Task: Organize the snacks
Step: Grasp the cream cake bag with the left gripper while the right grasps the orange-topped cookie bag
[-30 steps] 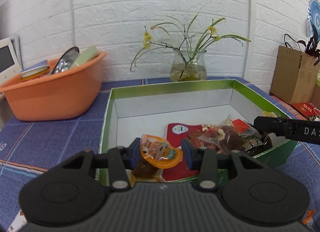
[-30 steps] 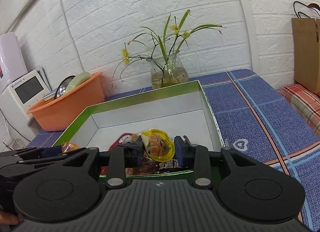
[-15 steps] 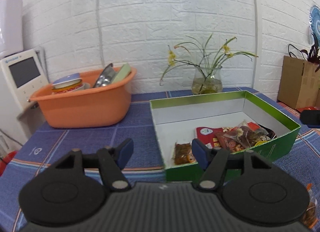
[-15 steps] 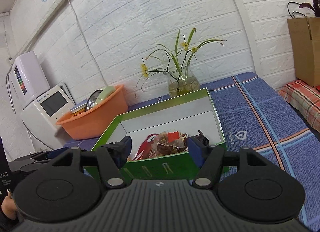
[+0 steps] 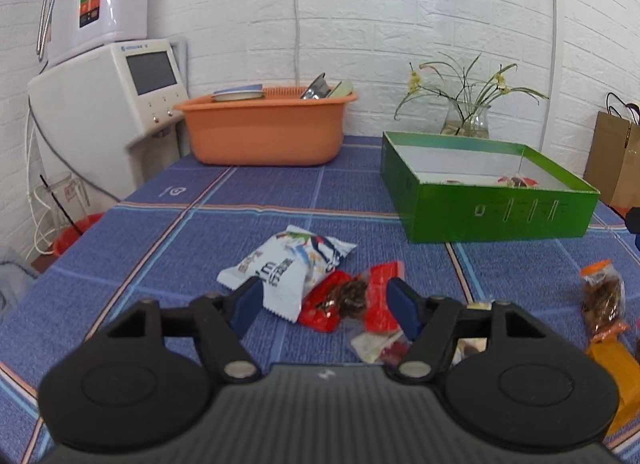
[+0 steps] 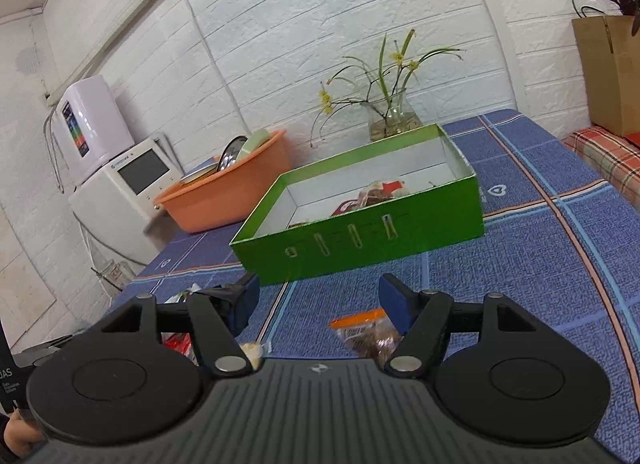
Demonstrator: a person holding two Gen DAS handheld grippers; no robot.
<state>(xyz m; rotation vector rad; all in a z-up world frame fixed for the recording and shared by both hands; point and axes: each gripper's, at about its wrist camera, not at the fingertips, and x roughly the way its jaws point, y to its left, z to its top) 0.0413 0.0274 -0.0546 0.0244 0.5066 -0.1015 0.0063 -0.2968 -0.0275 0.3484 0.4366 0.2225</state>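
Two hand-held grippers hang over a blue checked tablecloth (image 5: pixel 248 200), both empty with their jaws standing apart; the left gripper's (image 5: pixel 322 304) jaws have just been opening and are moderately wide, while the right gripper's (image 6: pixel 318 298) are about as wide as they go. A green box (image 5: pixel 496 216) sits further back on the table with a few snacks already lying inside it, some red wrapping showing above its near wall. Loose snacks are left on the cloth near the grippers. Ahead of the left gripper, a white snack packet (image 5: pixel 290 268) lies touching and partly overlapping a red-wrapped snack (image 5: pixel 348 296), with another small clear packet (image 5: pixel 378 346) just beside them. Ahead of the right gripper lies a clear bag with an orange top (image 6: pixel 366 330), holding brown pieces. The main risk on the left is that the jaws close on the overlapping pair and lift two wrappers at once, or catch only a slippery edge, so a packet drops before reaching the box. On the right, the soft bag sits off-centre, close to one finger (image 6: pixel 394 298), so closing from here could nudge it aside or crush its contents. The two grippers are also near each other and could collide.
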